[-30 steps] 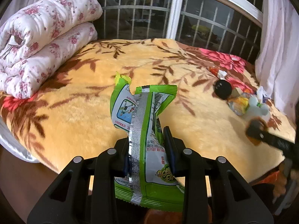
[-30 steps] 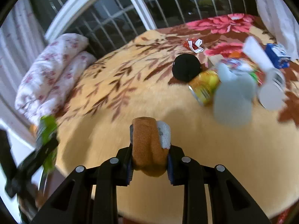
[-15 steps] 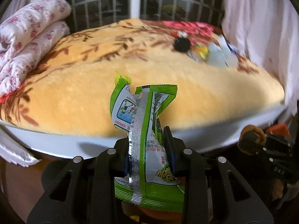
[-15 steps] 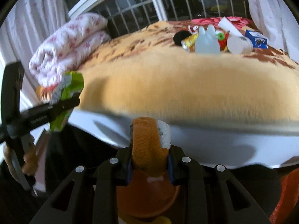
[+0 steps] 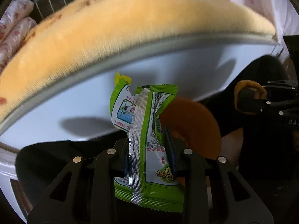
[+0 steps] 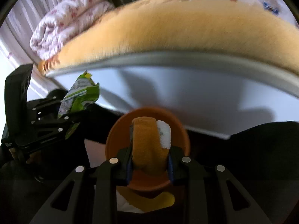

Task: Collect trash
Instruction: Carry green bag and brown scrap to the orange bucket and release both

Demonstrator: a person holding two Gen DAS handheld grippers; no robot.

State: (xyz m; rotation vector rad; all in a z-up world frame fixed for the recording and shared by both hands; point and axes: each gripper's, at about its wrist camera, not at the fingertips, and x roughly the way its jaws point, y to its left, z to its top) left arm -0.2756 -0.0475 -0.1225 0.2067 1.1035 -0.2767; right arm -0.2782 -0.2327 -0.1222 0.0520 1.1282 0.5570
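Holding a green snack wrapper point(image 5: 149, 136), the left claw point(image 5: 149, 160) has its jaws pressed nearly together on the wrapper's lower half, along the crimped silver seam. Judged light, thin and crinkly: foil film that folds easily and could slide between the pads, so a pinch across the seam, where layers double up, looks the safest hold. The torn top edge sticks up ahead of the claw and flops free. Printing on it is red and dark characters plus a small picture panel; too distorted to read, and no brand can be made out.

Just beyond and below both claws sits an orange bin point(image 6: 147, 115), its round rim partly hidden by what they carry.

The right claw point(image 6: 150, 158) pinches an orange-brown wad point(image 6: 143, 143) with a white foamy patch on its right side. It looks soft and squashable, probably cloth or sponge, light, not fragile; a squeeze across the middle holds it well. No writing on it.

Ahead of both claws, the bed point(image 5: 130, 28) with its yellow plush blanket fills the upper view; blurred.
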